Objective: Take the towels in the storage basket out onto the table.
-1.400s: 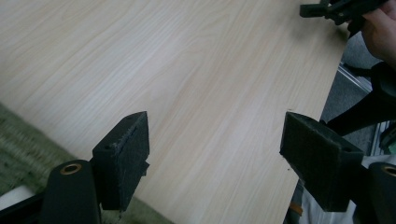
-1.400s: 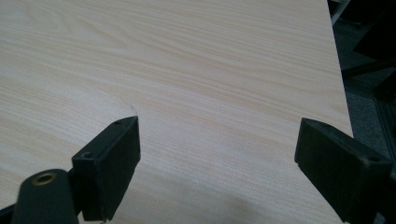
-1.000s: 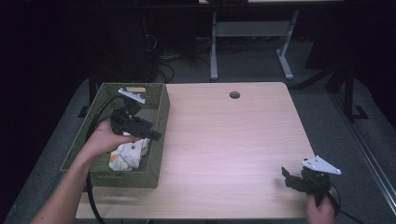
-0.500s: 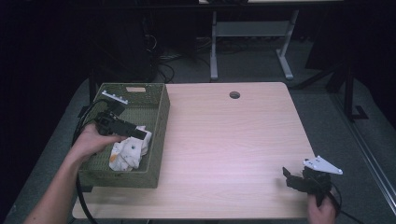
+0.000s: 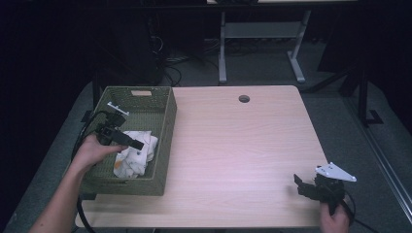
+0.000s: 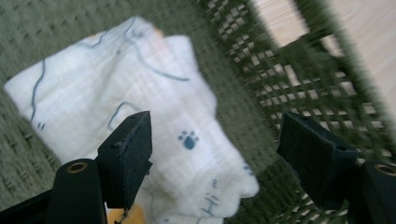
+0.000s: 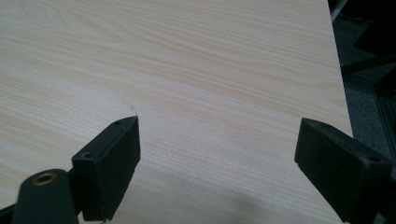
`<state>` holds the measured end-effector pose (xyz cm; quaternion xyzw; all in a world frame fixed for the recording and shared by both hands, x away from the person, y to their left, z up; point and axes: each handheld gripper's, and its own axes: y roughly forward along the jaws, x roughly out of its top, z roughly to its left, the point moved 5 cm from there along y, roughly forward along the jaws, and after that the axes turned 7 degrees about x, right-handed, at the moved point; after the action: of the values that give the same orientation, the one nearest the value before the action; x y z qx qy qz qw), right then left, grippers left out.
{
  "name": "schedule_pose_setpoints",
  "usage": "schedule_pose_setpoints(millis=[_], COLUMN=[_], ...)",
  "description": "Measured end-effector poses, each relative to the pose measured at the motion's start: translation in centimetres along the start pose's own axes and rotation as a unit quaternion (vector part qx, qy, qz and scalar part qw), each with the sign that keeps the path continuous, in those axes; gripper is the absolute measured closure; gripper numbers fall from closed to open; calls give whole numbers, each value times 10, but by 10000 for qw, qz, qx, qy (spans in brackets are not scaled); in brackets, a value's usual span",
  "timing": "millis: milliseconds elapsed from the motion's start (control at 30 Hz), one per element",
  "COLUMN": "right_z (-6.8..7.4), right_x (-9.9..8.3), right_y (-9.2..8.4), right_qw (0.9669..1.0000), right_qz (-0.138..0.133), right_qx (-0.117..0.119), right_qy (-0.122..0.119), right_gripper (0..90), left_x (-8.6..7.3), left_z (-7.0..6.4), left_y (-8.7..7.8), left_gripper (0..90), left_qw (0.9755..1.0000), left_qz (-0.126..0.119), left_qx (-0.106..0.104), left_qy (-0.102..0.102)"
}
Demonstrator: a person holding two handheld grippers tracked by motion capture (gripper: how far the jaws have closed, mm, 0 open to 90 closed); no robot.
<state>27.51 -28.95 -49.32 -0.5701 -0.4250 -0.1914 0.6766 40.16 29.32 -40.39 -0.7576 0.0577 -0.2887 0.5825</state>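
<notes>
A white cloth (image 5: 137, 154) with blue paw prints and orange patches lies crumpled in the green woven basket (image 5: 160, 141) at the table's left. My left gripper (image 5: 133, 143) hovers just above the cloth, inside the basket, jaws wide open and empty. In the left gripper view the cloth (image 6: 135, 116) lies under and between the open jaws of the left gripper (image 6: 219, 161), near the basket's mesh wall (image 6: 280, 88). My right gripper (image 5: 300, 185) rests low near the table's front right corner, open and empty. The right gripper (image 7: 219, 163) shows bare wood between its jaws.
The light wooden table (image 5: 233, 145) has a round cable hole (image 5: 244, 99) at the back. Its right edge (image 7: 338, 84) drops to a grey floor. A desk frame (image 5: 257, 34) stands behind in the dark. A black cable (image 5: 87, 126) loops at the basket's left.
My left gripper has moved back toward the person and lower, from the basket's far end to just over the cloth. The right gripper has stayed still.
</notes>
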Motion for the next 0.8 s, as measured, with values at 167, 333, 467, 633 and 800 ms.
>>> schedule_pose_setpoints(millis=[167,333,467,633,800], right_z=[0,0,0,-1,0], right_x=[0,0,0,0,-1], right_y=[0,0,0,0,0], right_qw=[10000,10000,10000,10000,10000], right_qz=[2,-11,-12,-6,9], right_qx=[0,9,6,1,7], right_qy=[0,4,-3,16,19], right_gripper=[139,139,139,139,139], left_x=[-5,-9,-12,-15,-17], left_z=[9,14,17,19,17], left_y=[12,24,34,45,55], left_gripper=[271,271,275,275,275], left_qw=[9993,9975,9955,9926,9896], left_qz=[280,575,792,1046,1274], left_qx=[171,376,460,537,633], left_qy=[-157,-184,-240,-291,-194])
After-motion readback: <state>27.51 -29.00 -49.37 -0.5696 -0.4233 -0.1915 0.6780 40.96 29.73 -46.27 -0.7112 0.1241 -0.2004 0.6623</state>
